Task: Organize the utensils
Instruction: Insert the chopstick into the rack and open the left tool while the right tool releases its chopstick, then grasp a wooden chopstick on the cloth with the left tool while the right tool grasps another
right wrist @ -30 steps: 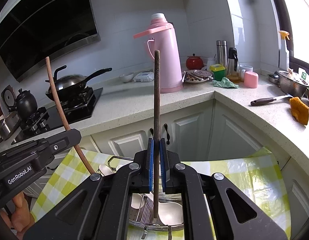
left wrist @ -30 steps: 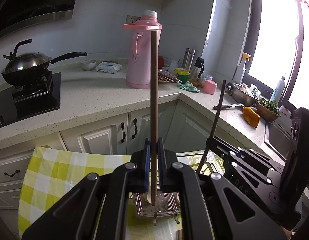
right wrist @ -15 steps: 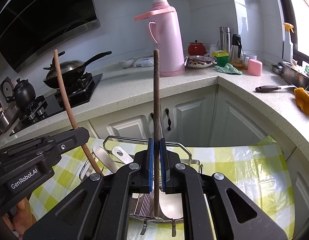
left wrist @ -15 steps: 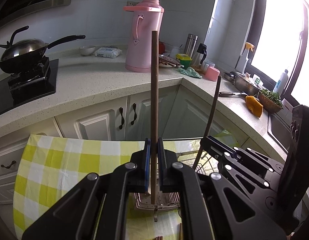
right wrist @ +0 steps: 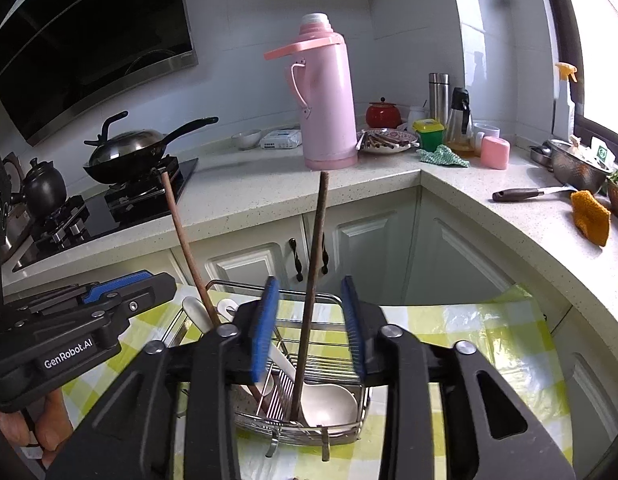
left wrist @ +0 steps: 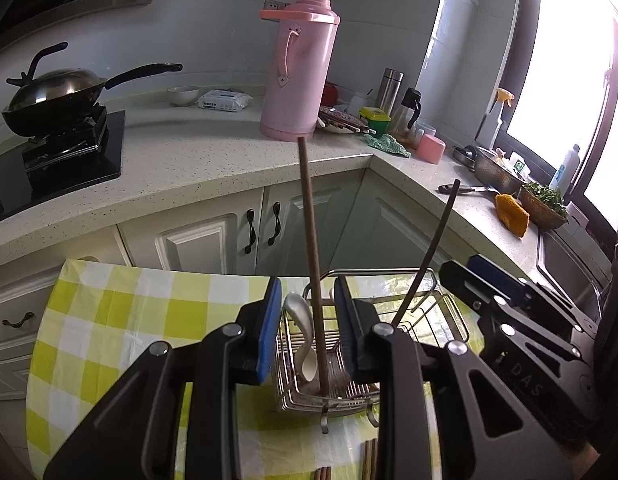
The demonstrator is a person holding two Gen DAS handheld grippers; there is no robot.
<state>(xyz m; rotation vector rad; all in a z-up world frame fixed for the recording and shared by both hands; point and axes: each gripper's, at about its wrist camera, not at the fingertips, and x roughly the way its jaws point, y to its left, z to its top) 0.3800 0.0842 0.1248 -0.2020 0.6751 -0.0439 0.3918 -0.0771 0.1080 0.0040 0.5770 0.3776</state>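
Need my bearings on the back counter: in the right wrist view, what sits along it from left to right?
Black kettle → wok → small bowl → wipes pack → pink thermos → green container → pink cup → orange sponge.

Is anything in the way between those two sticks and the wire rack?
Nothing visible. Both chopsticks already stand with their lower ends inside the rack, beside the white spoons. Both grippers are open around them.
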